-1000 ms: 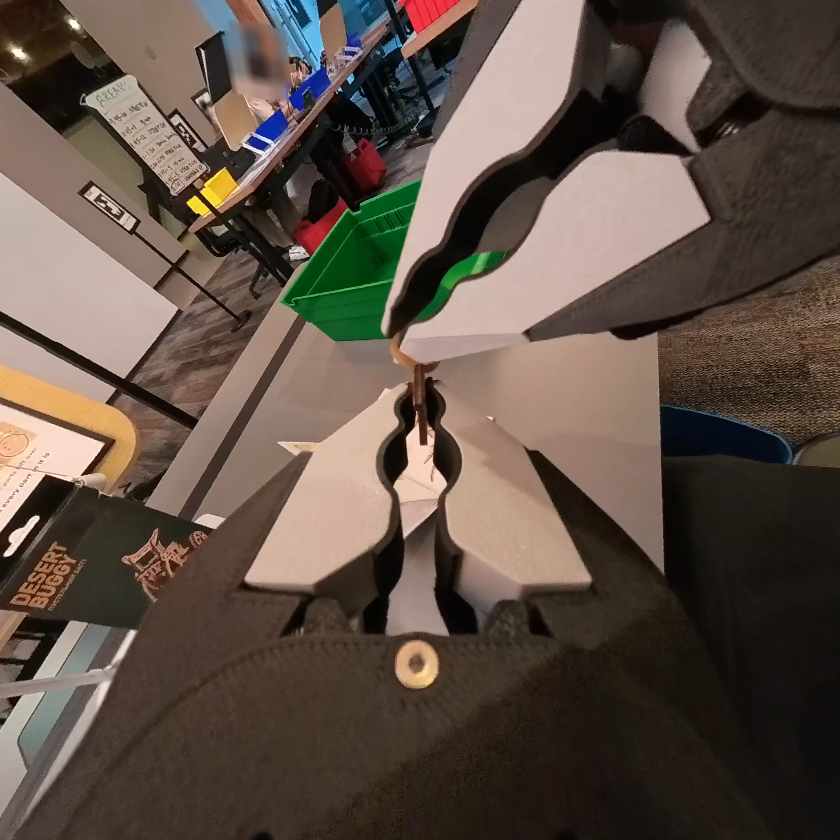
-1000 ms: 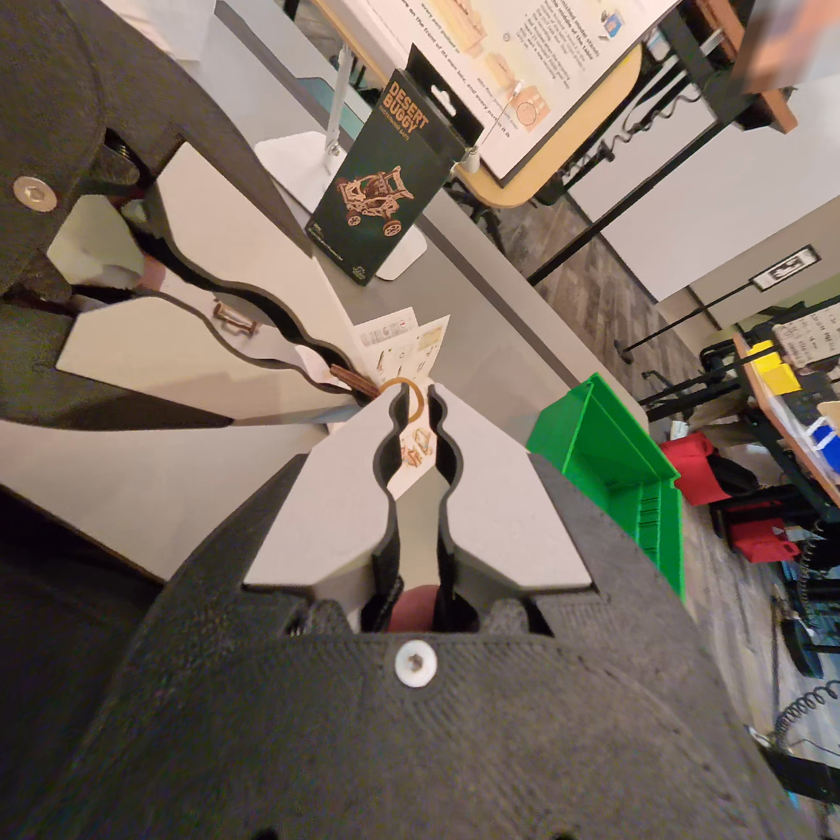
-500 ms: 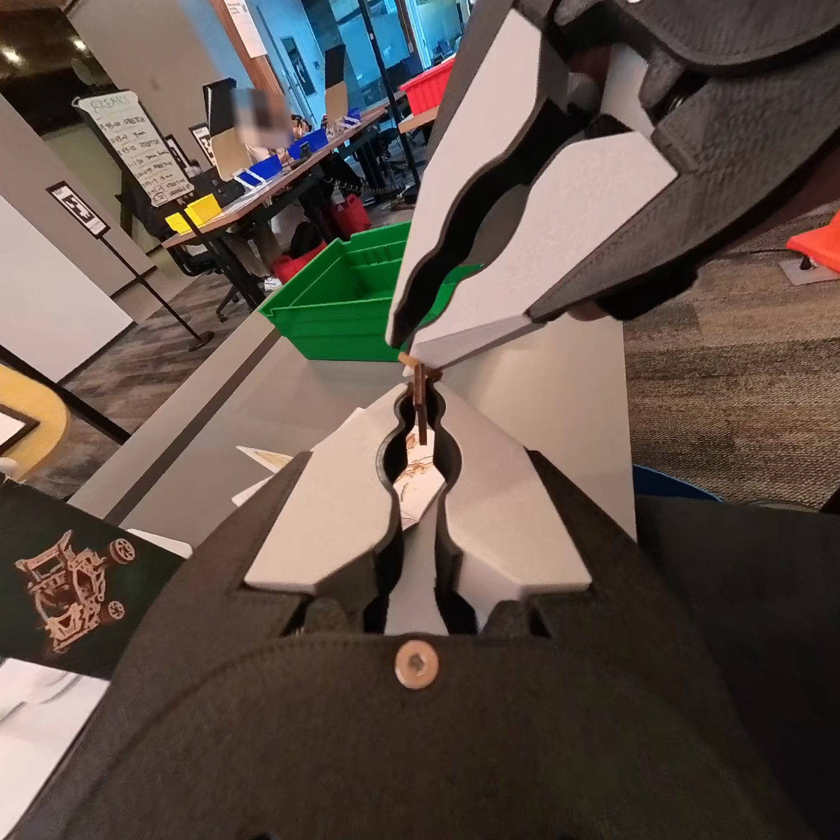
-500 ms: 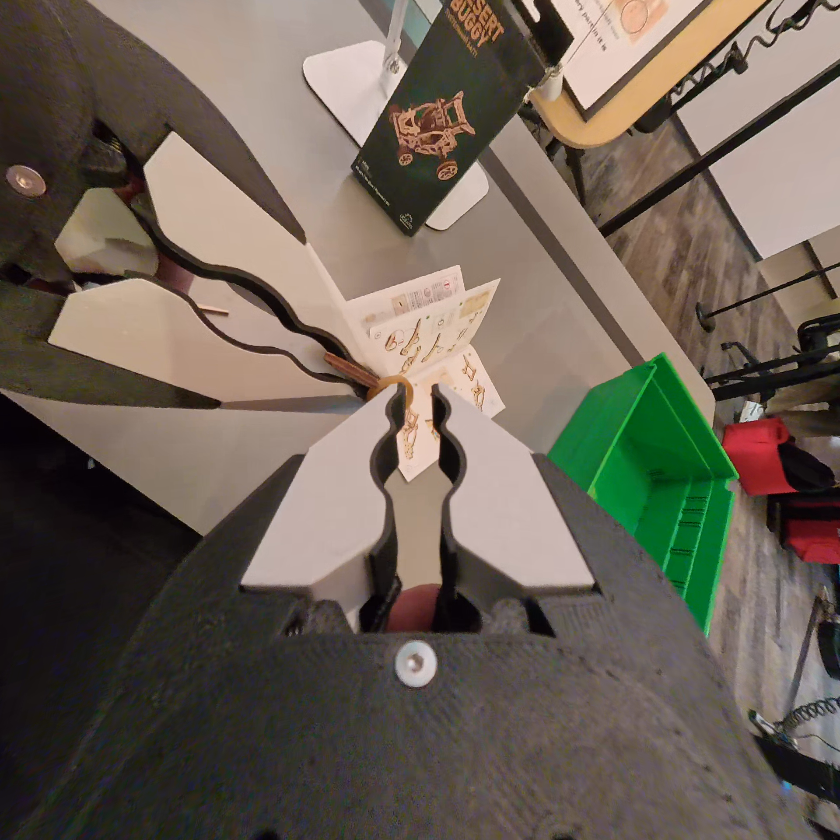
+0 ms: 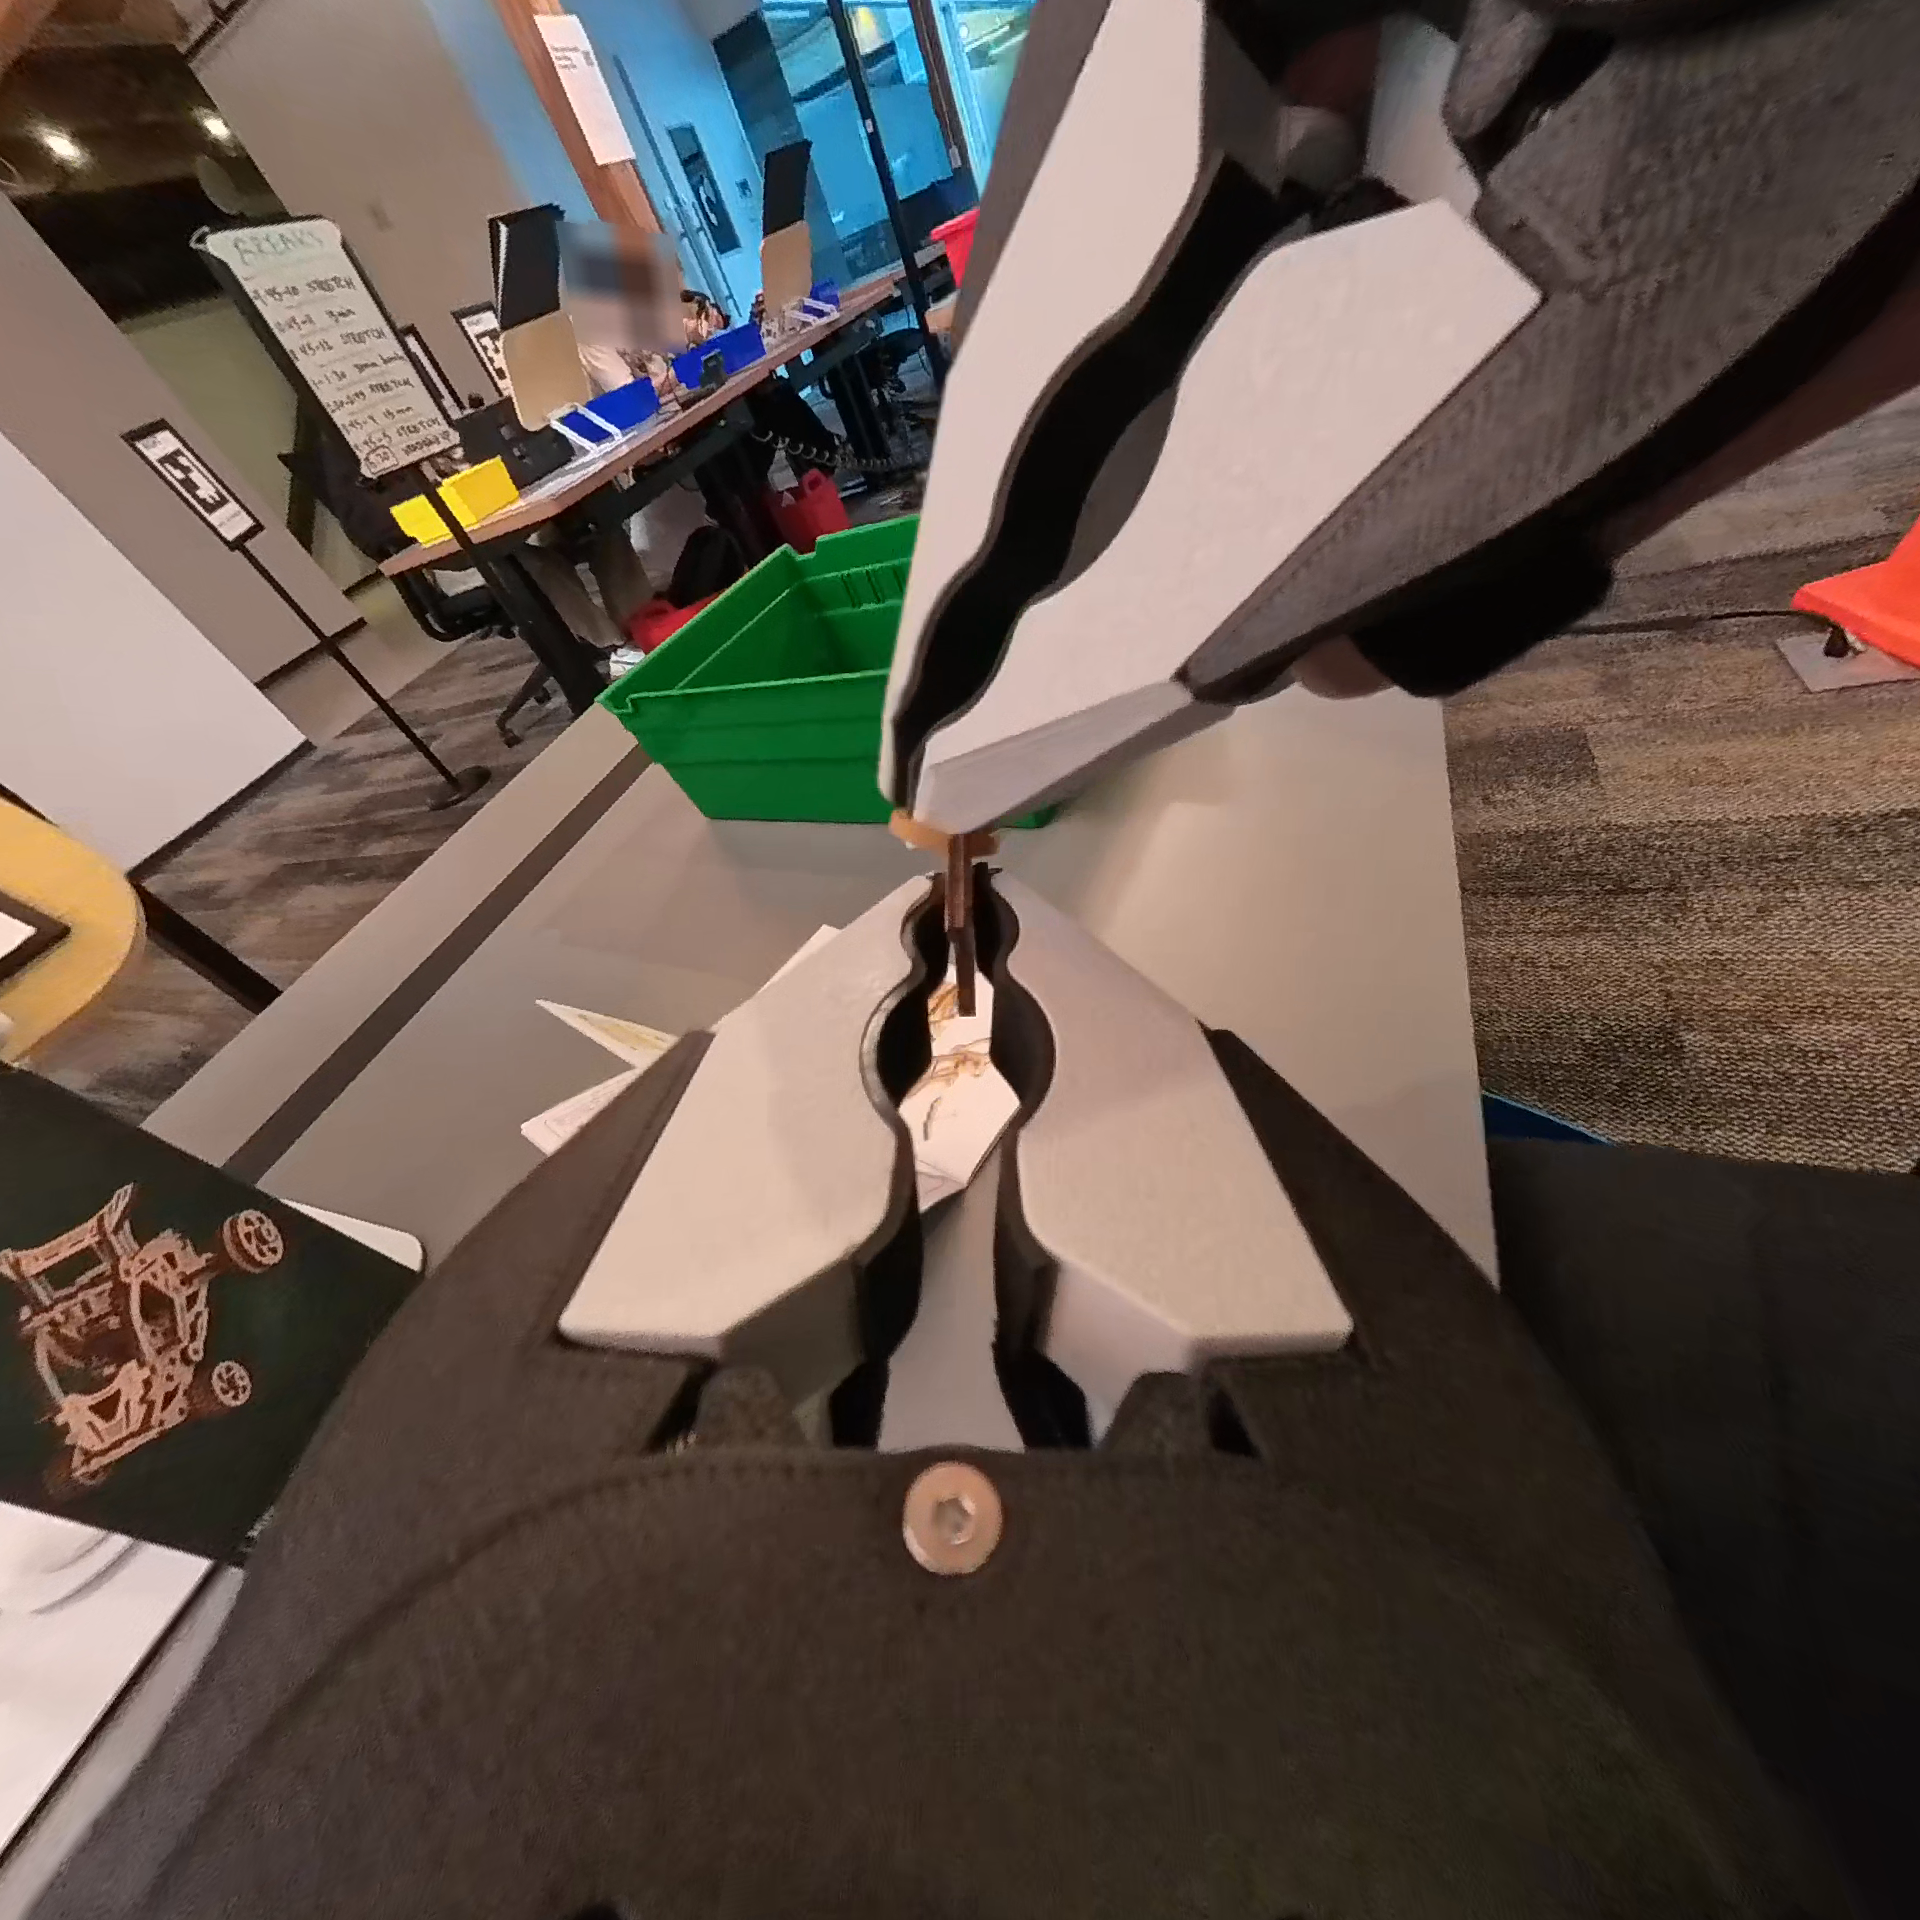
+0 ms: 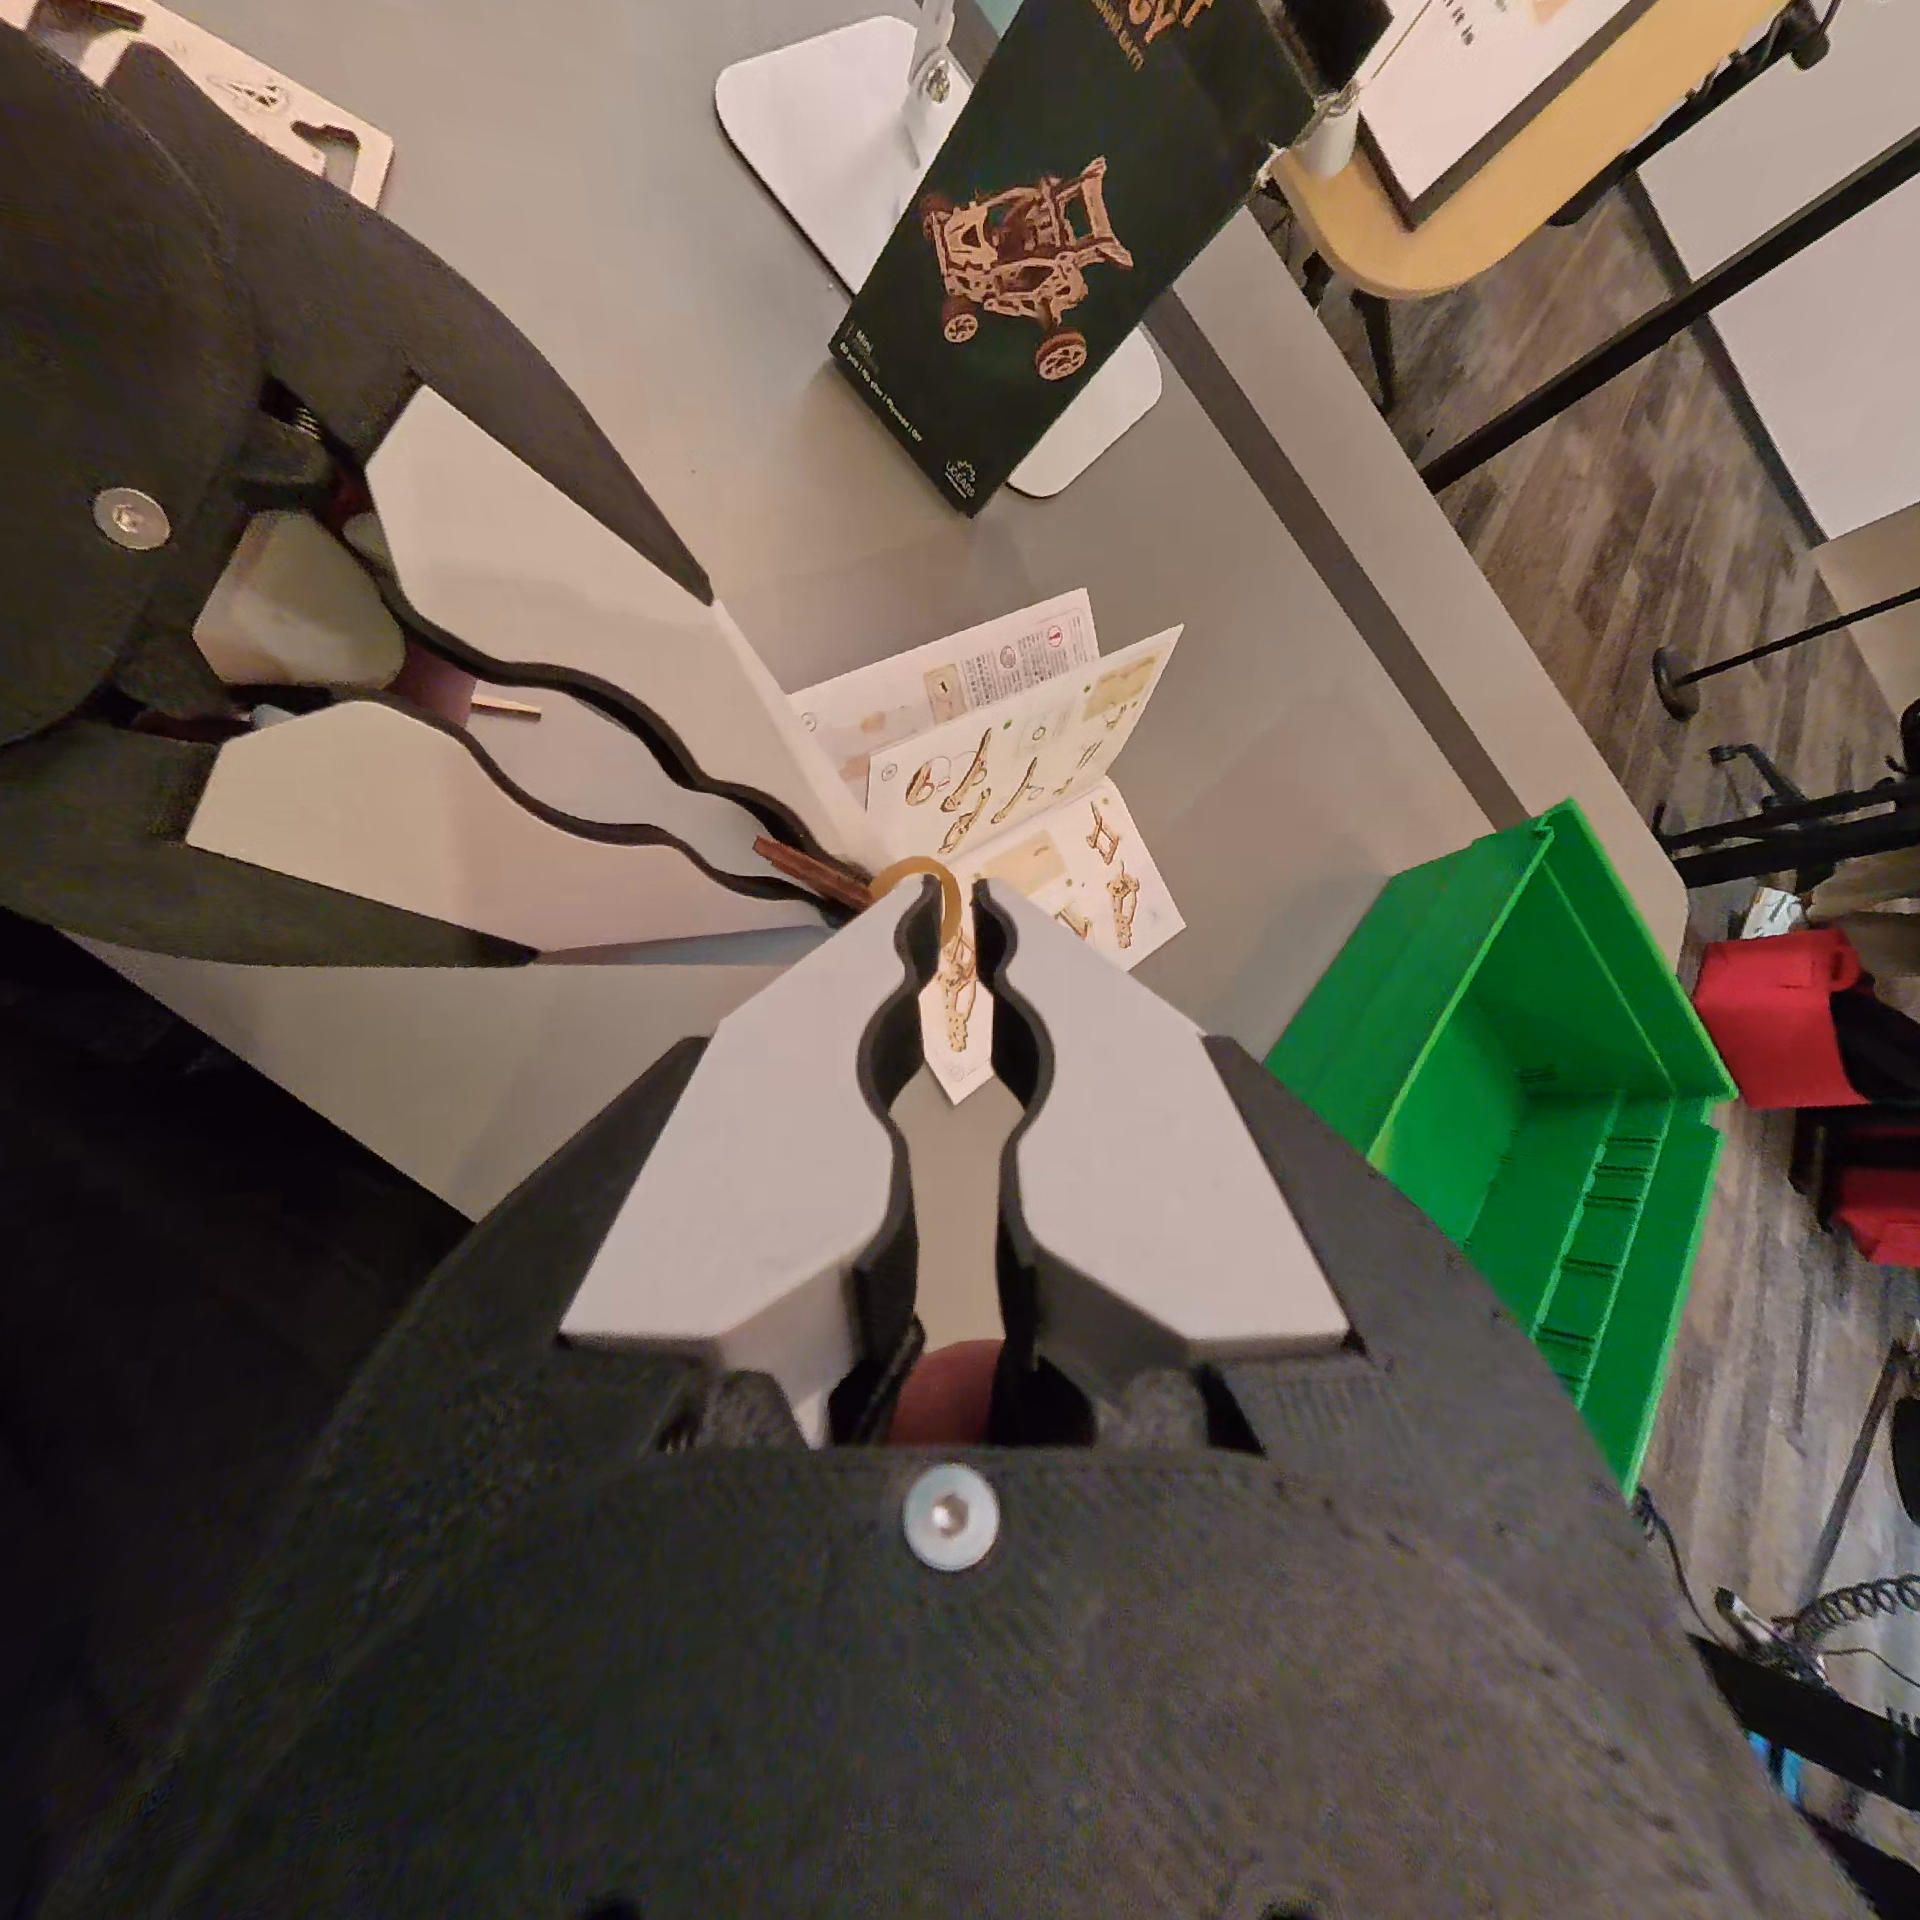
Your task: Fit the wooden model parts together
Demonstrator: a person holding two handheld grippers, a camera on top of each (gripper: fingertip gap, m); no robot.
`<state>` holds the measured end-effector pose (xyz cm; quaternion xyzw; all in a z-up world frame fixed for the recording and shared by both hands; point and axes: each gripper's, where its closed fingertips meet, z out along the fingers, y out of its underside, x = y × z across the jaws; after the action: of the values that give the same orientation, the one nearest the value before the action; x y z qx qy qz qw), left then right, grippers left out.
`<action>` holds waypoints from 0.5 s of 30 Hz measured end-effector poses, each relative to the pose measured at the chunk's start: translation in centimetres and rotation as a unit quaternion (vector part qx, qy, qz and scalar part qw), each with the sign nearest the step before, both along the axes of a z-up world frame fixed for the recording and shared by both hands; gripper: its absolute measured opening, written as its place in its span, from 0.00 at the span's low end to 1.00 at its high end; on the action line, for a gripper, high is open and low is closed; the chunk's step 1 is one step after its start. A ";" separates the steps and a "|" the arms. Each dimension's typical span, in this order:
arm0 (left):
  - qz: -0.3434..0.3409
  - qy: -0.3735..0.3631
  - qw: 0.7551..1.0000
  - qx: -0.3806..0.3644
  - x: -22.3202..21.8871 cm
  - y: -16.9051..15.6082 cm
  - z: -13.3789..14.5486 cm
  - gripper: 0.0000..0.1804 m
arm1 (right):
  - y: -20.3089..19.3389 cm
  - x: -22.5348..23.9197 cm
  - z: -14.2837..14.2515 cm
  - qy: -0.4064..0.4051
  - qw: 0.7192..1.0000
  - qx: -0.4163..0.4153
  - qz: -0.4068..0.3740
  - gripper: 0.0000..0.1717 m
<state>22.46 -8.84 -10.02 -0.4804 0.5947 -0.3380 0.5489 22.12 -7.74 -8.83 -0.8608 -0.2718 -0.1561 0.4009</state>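
Note:
My left gripper (image 5: 961, 888) is shut on a thin dark brown wooden strip (image 5: 962, 935) that stands upright between its pads. My right gripper (image 5: 914, 802) comes down from the upper right and is shut on a light tan wooden ring (image 5: 916, 828) at its tips. The ring sits on the strip's top end. In the right wrist view my right gripper (image 6: 948, 896) pinches the ring (image 6: 906, 869), and the left gripper (image 6: 840, 900) reaches in from the left with the brown strip (image 6: 805, 862). Both are held above the grey table (image 5: 582, 914).
A green bin (image 6: 1507, 1039) stands at the table's far end and also shows in the left wrist view (image 5: 769, 675). An open instruction booklet (image 6: 1039, 769) lies below the grippers. A dark model box (image 6: 1039, 260) leans on a white stand. A cut-out wooden sheet (image 6: 260, 104) lies at the top left. Only a small space, under 4 cm, lies between the two pairs of fingers.
My right gripper's pads opened a little wider, then closed again on the ring. The left gripper kept its hold on the strip. Both views swung a little over the table.

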 end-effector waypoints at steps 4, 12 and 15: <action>0.004 -0.003 1.000 -0.003 -0.1 0.4 -0.1 0.01 | 0.2 -0.1 -0.2 0.002 1.000 -0.003 -0.002 0.03; 0.006 -0.018 0.999 -0.026 -0.3 1.2 -0.3 0.01 | 0.5 -0.1 0.0 0.003 1.000 -0.006 0.000 0.05; 0.000 -0.032 0.998 -0.045 -0.4 1.4 0.0 0.01 | 0.5 -0.5 0.6 0.033 0.999 -0.002 0.015 0.05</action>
<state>22.02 -7.49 -10.02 -0.4934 0.5613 -0.3794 0.5454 21.64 -7.25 -8.25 -0.8621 -0.2720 -0.1207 0.4102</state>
